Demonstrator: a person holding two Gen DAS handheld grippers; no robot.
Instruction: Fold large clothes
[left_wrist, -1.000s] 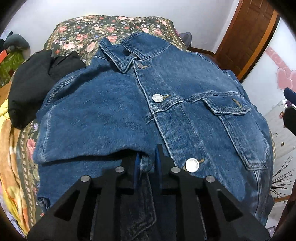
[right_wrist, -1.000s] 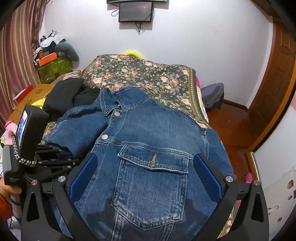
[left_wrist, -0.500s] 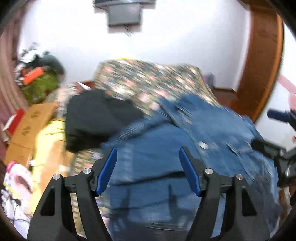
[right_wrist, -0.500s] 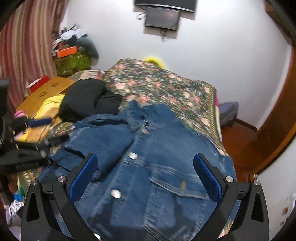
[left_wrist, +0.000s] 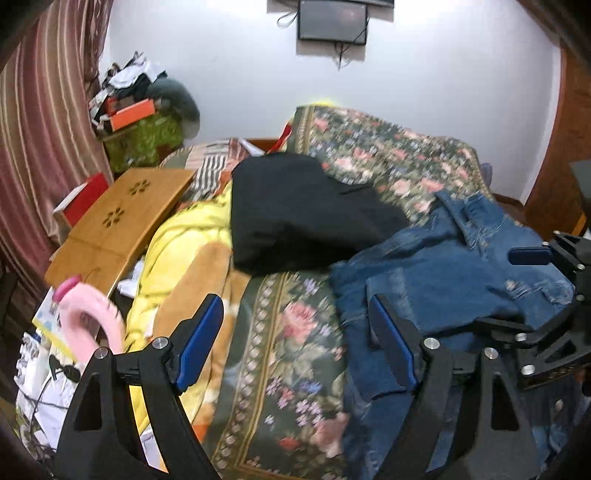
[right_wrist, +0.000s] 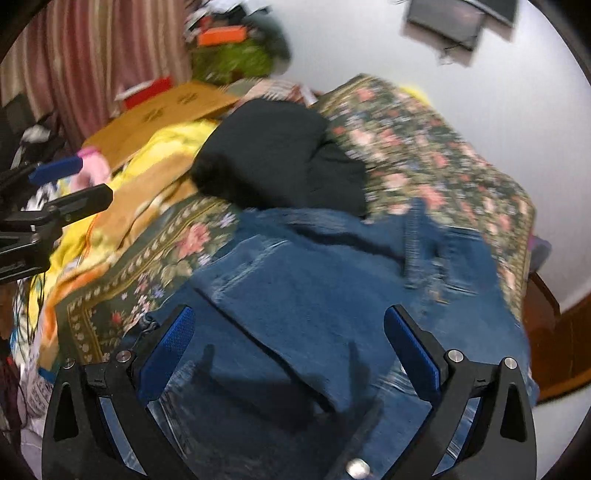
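Note:
A blue denim jacket (right_wrist: 332, 295) lies on the floral bedspread (right_wrist: 424, 147), one sleeve folded across its front. It also shows at the right of the left wrist view (left_wrist: 443, 273). My left gripper (left_wrist: 295, 347) is open and empty, over the bedspread (left_wrist: 288, 354) at the jacket's left edge. My right gripper (right_wrist: 288, 347) is open and empty just above the folded sleeve. The right gripper also shows at the right edge of the left wrist view (left_wrist: 546, 280).
A black garment (left_wrist: 303, 214) lies on the bed beyond the jacket. Yellow and orange bedding (left_wrist: 184, 251), a wooden lap table (left_wrist: 118, 218) and clutter lie to the left. A door (left_wrist: 569, 147) stands at the right.
My left gripper let go of the sleeve it held, opened and swung left off the jacket. My right gripper moved left and lower over the folded sleeve.

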